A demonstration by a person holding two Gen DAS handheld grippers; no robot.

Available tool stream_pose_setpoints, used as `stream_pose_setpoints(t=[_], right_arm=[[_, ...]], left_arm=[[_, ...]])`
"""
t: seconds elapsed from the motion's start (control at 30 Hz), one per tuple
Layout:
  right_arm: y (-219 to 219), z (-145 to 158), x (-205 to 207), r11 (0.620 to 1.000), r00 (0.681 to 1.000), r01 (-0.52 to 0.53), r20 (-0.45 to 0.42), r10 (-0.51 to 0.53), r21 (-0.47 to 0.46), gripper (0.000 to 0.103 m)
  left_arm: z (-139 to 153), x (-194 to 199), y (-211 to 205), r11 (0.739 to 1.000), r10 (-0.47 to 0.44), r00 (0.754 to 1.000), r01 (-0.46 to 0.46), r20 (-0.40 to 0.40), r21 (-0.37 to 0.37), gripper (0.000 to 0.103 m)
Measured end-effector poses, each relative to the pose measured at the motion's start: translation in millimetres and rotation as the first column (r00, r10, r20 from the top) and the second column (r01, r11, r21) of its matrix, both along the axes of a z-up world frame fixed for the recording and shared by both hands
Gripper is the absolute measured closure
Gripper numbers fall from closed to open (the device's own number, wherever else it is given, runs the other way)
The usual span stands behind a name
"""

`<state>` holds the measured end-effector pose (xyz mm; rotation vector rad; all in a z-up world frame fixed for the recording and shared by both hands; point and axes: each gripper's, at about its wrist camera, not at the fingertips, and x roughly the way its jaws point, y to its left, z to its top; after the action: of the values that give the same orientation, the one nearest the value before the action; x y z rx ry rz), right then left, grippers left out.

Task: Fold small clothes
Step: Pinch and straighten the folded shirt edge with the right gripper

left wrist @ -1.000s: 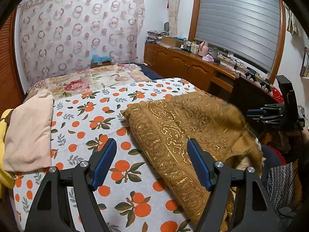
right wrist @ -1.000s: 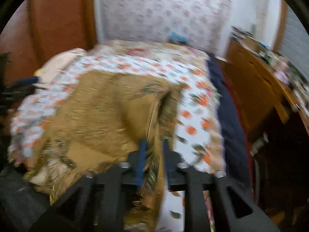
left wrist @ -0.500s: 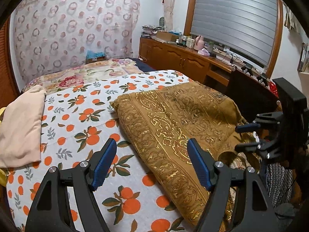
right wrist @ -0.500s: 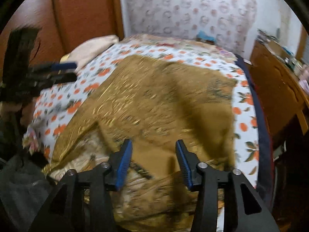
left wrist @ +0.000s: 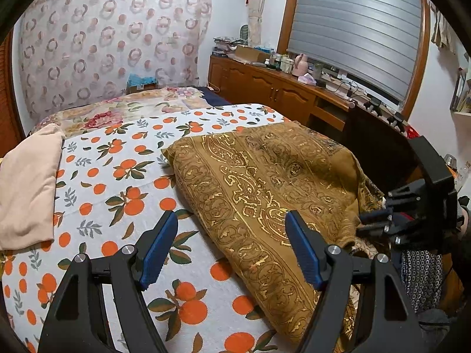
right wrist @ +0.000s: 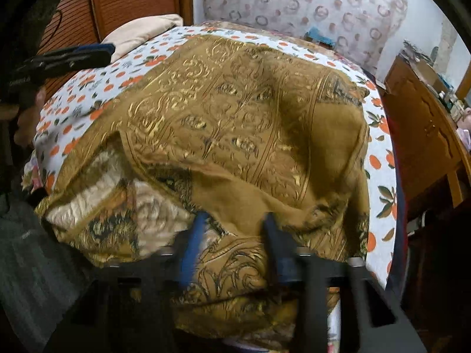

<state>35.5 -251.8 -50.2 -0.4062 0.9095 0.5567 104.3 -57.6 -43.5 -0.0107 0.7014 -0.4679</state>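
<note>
So the left gripper (left wrist: 231,244) hangs over the bed with its ribbed blue pads spread wide, nothing between them. Right gripper (right wrist: 234,235) is blurry, jaws parted around a bunched bit of the brown cloth (left wrist: 265,182) at the bed's near edge; can't tell if it's actually pinching. That cloth is gold-patterned paisley, folded over, rumpled, lying on the orange-print sheet (left wrist: 123,176). Plain beige fabric (left wrist: 26,185) sits by the sheet's far-left edge.

Mustard-brown, gold-paisley cloth (left wrist: 265,182); white, orange-fruit-print sheet (left wrist: 117,176); blue-padded black fingers (left wrist: 159,247).
</note>
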Motion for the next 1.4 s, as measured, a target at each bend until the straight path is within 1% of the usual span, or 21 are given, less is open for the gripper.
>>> stream_pose_setpoints(t=[0.07, 0.17, 0.27, 0.33, 0.4, 0.5, 0.57, 0.6, 0.73, 0.8, 0.9, 1.03, 1.3, 1.33, 1.37, 1.4], right_arm=[[-5.4, 3.5, -3.7, 1.000, 1.000, 0.005, 0.005, -0.005, -0.010, 0.098], [-14.7, 10.6, -8.8, 1.000, 1.000, -0.003, -0.012, 0.003, -0.004, 0.098], [-30.9, 20.7, -17.5, 1.000, 1.000, 0.000, -0.016, 0.000, -0.027, 0.098], [-45.8, 25.5, -22.0, 0.999, 0.999, 0.008, -0.040, -0.011, -0.052, 0.098], [-51.6, 30.8, -25.9, 0.998, 0.996, -0.005, -0.093, -0.002, -0.068, 0.098], [-64.5, 33.0, -25.9, 0.996, 0.994, 0.031, -0.102, -0.040, -0.084, 0.098], [-61.9, 34.5, -25.0, 0.991, 0.996, 0.049, -0.063, -0.057, -0.127, 0.098], [-58.4, 35.8, -23.5, 0.988, 0.997, 0.061, -0.044, -0.068, -0.145, 0.091], [-50.6, 39.7, -17.0, 0.989, 0.995, 0.096, -0.003, -0.097, -0.115, 0.087], [-46.0, 39.1, -19.7, 0.990, 0.994, 0.106, 0.018, -0.105, -0.090, 0.083], [-38.4, 39.2, -17.5, 0.991, 0.993, 0.116, 0.040, -0.113, -0.061, 0.083], [-34.6, 37.9, -20.3, 0.993, 0.992, 0.113, 0.059, -0.111, -0.045, 0.083], [-29.5, 33.8, -16.3, 0.994, 0.992, 0.102, 0.082, -0.099, -0.044, 0.082], [-34.2, 39.1, -11.3, 0.994, 0.991, 0.101, 0.088, -0.097, -0.042, 0.082], [-33.8, 40.4, -8.3, 0.994, 0.991, 0.101, 0.098, -0.096, -0.039, 0.079], [-34.1, 42.4, -5.2, 0.994, 0.989, 0.101, 0.110, -0.097, -0.033, 0.069]], left_arm=[[0.3, -0.1, 0.1, 1.000, 0.000, 1.000, 0.000, 0.000, 0.001, 0.027], [0.8, -0.5, -0.8, 1.000, -0.003, 1.000, 0.003, 0.002, 0.002, 0.027], [1.2, -1.3, -1.0, 1.000, -0.007, 1.000, 0.007, 0.005, 0.004, 0.027], [0.7, -1.3, -1.4, 1.000, -0.010, 1.000, 0.010, 0.005, 0.003, 0.027], [0.0, -0.5, -2.8, 1.000, -0.012, 1.000, 0.012, 0.004, 0.004, 0.027], [-1.1, 0.4, -3.8, 1.000, -0.012, 1.000, 0.012, 0.003, 0.004, 0.027], [-1.1, 0.2, -3.8, 1.000, -0.009, 1.000, 0.009, 0.002, 0.007, 0.027], [-1.3, 0.8, -4.1, 1.000, -0.008, 1.000, 0.008, 0.003, 0.007, 0.027], [-3.4, 4.9, -3.0, 1.000, 0.006, 1.000, -0.006, -0.003, 0.005, 0.027], [-4.5, 7.3, -1.5, 1.000, 0.012, 1.000, -0.011, -0.007, 0.005, 0.027], [-5.3, 8.0, -1.6, 1.000, 0.015, 1.000, -0.015, -0.009, 0.009, 0.027], [-5.1, 7.6, -2.3, 1.000, 0.013, 1.000, -0.013, -0.009, 0.014, 0.027], [-6.6, 8.4, -3.4, 1.000, 0.016, 1.000, -0.015, -0.015, 0.015, 0.027], [-6.9, 9.5, -3.5, 1.000, 0.017, 1.000, -0.016, -0.015, 0.017, 0.027], [-6.9, 11.5, -3.3, 1.000, 0.020, 1.000, -0.020, -0.014, 0.020, 0.027], [-6.7, 14.3, -3.1, 0.999, 0.024, 1.000, -0.023, -0.013, 0.023, 0.027]])
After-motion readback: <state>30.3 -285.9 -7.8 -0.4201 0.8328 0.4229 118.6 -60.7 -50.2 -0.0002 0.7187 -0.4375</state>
